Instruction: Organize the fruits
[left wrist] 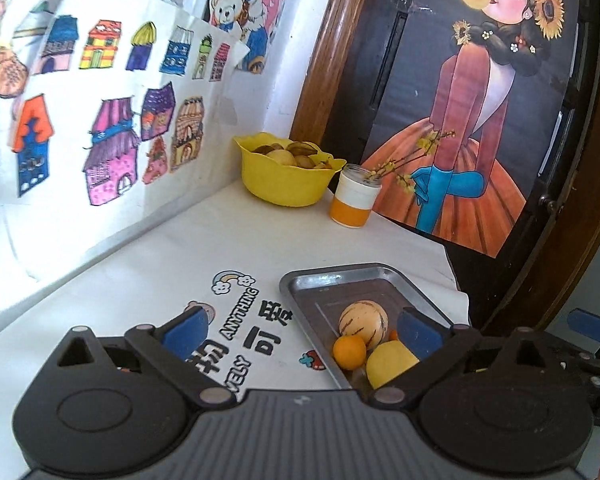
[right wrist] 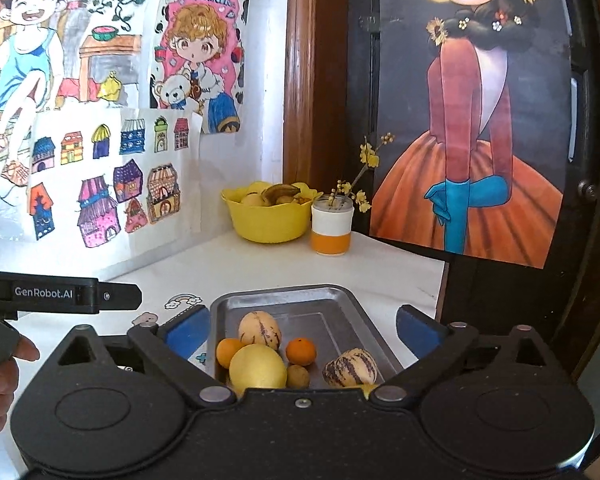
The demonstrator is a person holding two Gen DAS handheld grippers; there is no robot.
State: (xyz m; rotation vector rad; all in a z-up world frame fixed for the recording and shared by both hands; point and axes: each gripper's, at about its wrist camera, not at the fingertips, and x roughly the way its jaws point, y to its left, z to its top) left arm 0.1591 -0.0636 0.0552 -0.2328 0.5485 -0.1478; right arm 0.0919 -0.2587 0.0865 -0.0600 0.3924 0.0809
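A white table (right wrist: 260,268) stood in a corner, its cloth printed with a rainbow and lettering. Children's drawings (right wrist: 100,184) of houses covered the left wall; a poster (right wrist: 472,128) of a girl in an orange skirt leaned on a dark wood-framed door (right wrist: 320,80). At the back sat a yellow bowl (right wrist: 266,220) holding fruit, and just beside it an orange-and-white cup (right wrist: 332,226) with yellow sprigs.

A metal tray (right wrist: 284,298) lay near the table's front edge, carrying two striped melons (right wrist: 259,330), two oranges (right wrist: 301,351), a yellow fruit (right wrist: 257,366) and a small brown one.

The left gripper (left wrist: 300,328) and right gripper (right wrist: 300,330) both hung over the tray's near end, jaws wide apart, nothing gripped. A hand (right wrist: 0,376) held the left gripper.
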